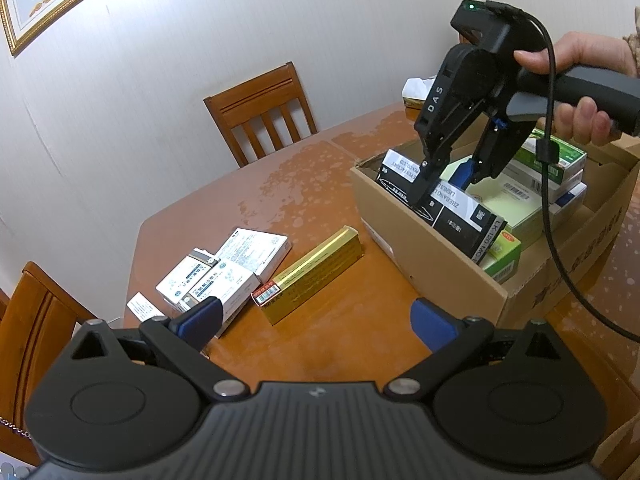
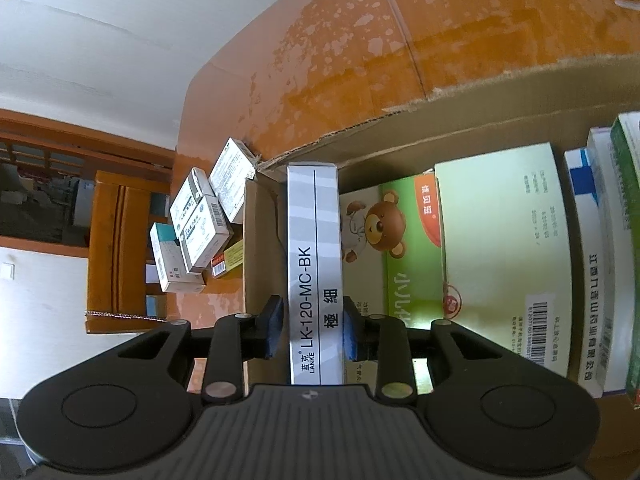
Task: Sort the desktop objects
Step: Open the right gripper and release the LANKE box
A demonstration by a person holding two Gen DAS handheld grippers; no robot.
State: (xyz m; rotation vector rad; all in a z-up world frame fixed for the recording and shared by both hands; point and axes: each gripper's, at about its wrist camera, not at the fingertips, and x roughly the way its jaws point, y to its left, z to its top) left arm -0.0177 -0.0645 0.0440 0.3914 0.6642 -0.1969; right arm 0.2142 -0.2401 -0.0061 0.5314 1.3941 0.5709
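Observation:
A long black-and-white pen box (image 2: 314, 260) marked LK-120-MC-BK stands on edge inside the open cardboard carton (image 1: 440, 280), against its left wall (image 2: 256, 260). My right gripper (image 2: 310, 328) straddles the box's near end. A thin gap shows at the left pad (image 2: 272, 328) and the right pad sits at the box's edge, so I read the gripper as open. From the left wrist view the right gripper (image 1: 444, 184) reaches down into the carton. My left gripper (image 1: 316, 320) hovers open over the table, holding nothing. A gold box (image 1: 316, 272) and several white medicine boxes (image 1: 224, 272) lie outside the carton.
The carton also holds a bear-print box (image 2: 384, 232), a pale green box (image 2: 504, 248) and green-and-white boxes (image 1: 552, 160). A person's hand (image 1: 580, 64) holds the right gripper, its cable hanging over the carton. Wooden chairs (image 1: 260, 108) (image 1: 36, 340) border the table. A tissue box (image 1: 416, 92) sits behind.

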